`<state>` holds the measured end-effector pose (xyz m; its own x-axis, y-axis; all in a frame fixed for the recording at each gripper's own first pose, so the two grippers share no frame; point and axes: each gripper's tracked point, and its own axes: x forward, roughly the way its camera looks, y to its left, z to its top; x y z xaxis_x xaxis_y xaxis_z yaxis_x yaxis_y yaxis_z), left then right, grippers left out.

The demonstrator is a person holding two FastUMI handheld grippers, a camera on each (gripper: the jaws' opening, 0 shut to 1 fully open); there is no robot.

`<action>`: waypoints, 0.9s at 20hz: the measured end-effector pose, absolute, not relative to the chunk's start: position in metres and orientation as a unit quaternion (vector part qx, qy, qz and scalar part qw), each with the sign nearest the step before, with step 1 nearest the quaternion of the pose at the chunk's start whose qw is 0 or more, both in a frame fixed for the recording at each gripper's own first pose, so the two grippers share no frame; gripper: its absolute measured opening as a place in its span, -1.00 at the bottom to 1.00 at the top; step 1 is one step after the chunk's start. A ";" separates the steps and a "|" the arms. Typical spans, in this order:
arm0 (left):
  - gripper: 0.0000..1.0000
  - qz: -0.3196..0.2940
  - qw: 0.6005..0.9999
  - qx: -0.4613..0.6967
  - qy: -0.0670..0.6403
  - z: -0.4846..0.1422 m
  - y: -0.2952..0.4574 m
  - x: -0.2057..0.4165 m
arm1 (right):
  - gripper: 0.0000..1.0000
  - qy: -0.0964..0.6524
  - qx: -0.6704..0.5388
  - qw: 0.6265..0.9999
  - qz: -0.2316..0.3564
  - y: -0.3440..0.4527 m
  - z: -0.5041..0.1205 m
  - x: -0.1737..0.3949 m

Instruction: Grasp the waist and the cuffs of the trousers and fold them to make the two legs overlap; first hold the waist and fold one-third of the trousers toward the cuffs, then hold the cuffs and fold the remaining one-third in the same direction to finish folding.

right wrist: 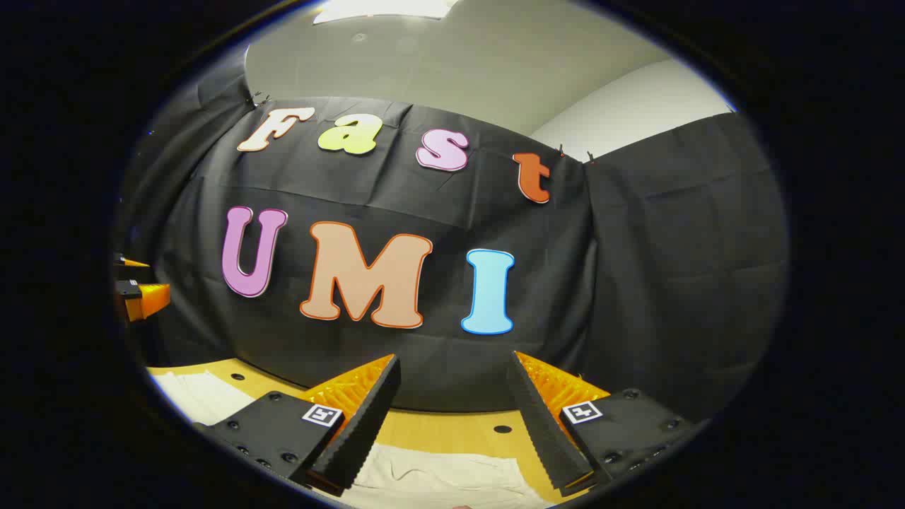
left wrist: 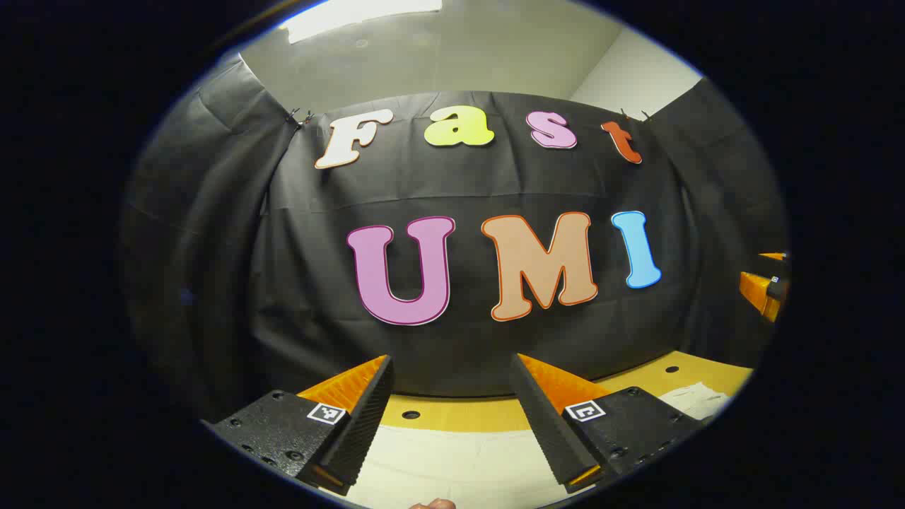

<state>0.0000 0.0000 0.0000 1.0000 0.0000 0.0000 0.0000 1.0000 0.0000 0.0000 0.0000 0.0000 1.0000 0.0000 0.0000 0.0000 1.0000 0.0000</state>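
Pale cream trousers point(left wrist: 459, 459) lie flat on the yellow table point(left wrist: 452, 413) below my left gripper point(left wrist: 452, 371), which hangs open above them with nothing between its fingers. Another bit of the pale cloth point(left wrist: 696, 399) shows at the right. In the right gripper view the trousers point(right wrist: 438, 474) lie under my right gripper point(right wrist: 452, 367), also open and empty, held above the cloth. More of the cloth point(right wrist: 201, 396) shows at the left. The other gripper point(left wrist: 767, 286) appears at the far right of the left gripper view, and the other gripper point(right wrist: 138, 293) at the far left of the right gripper view.
The black cloth wall point(left wrist: 452, 283) stands close behind the table's far edge. The yellow tabletop has small dark holes point(left wrist: 411, 415) near that edge. A fingertip point(left wrist: 435, 504) shows at the bottom of the left gripper view.
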 end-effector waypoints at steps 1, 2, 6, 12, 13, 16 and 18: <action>0.92 0.002 1.000 0.001 0.000 0.000 0.001 0.000 | 0.94 -0.001 0.001 1.000 0.003 0.003 0.001 0.000; 0.92 0.003 1.000 0.002 -0.001 0.000 0.001 0.000 | 0.96 -0.002 0.002 1.000 0.005 0.004 0.001 0.000; 0.92 0.007 1.000 0.001 -0.010 0.005 0.003 -0.001 | 0.94 -0.010 0.002 1.000 0.009 0.006 0.004 0.002; 0.92 0.011 1.000 -0.001 -0.006 0.001 0.006 0.000 | 0.96 -0.011 0.000 1.000 0.011 0.005 0.003 -0.001; 0.92 0.011 1.000 0.000 -0.005 0.000 0.006 0.000 | 0.94 -0.010 0.000 1.000 0.011 0.003 0.003 -0.001; 0.92 0.009 1.000 0.003 -0.002 -0.002 0.005 0.000 | 0.94 -0.005 -0.002 1.000 0.007 -0.002 -0.003 -0.002; 0.92 0.007 1.000 0.002 0.001 -0.004 0.002 0.001 | 0.94 -0.001 -0.006 1.000 0.003 -0.007 -0.007 -0.001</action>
